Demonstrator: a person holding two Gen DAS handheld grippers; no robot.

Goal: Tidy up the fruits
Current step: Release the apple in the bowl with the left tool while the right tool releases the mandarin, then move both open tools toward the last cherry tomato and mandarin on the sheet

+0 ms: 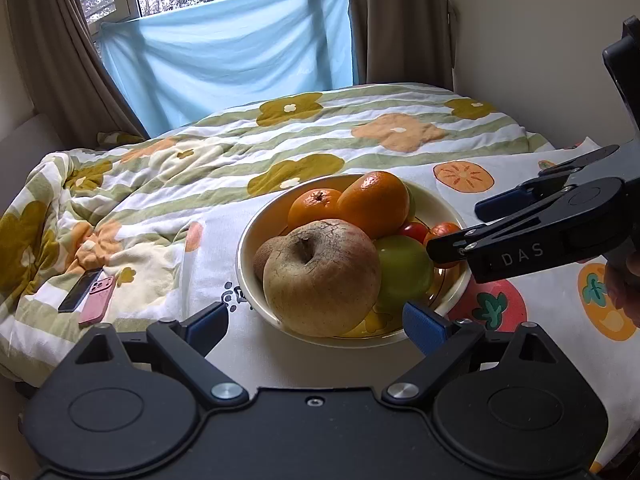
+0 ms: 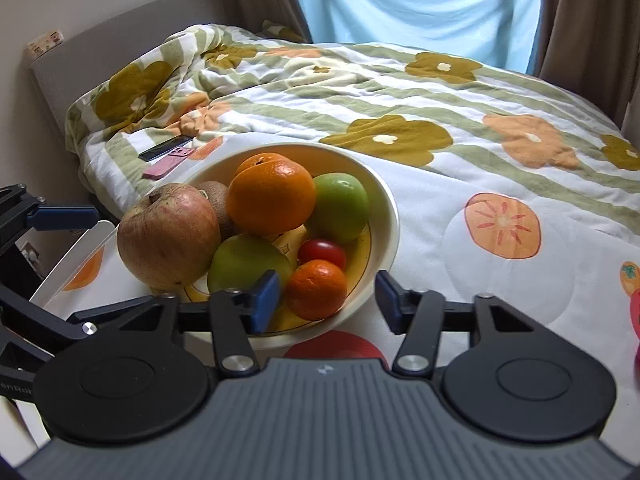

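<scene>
Fruits [image 2: 272, 200] fill bowl [image 2: 390, 216], both tongs apart and empty, second green fruit [image 2: 340, 206] clear only from right wrist

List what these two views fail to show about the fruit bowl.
- Bowl floor: both views, covered by fruit.
- Kiwi: mostly behind the apple and orange.
- Bowl's near rim: right view, behind the right tongs.
- Phone details: too small.

The bowl [image 2: 390, 216] holds 3 oranges [image 2: 271, 196], 2 green fruits [image 2: 340, 206], 1 apple [image 2: 168, 236], 1 kiwi [image 2: 216, 196], 1 tomato [image 2: 322, 252].
</scene>
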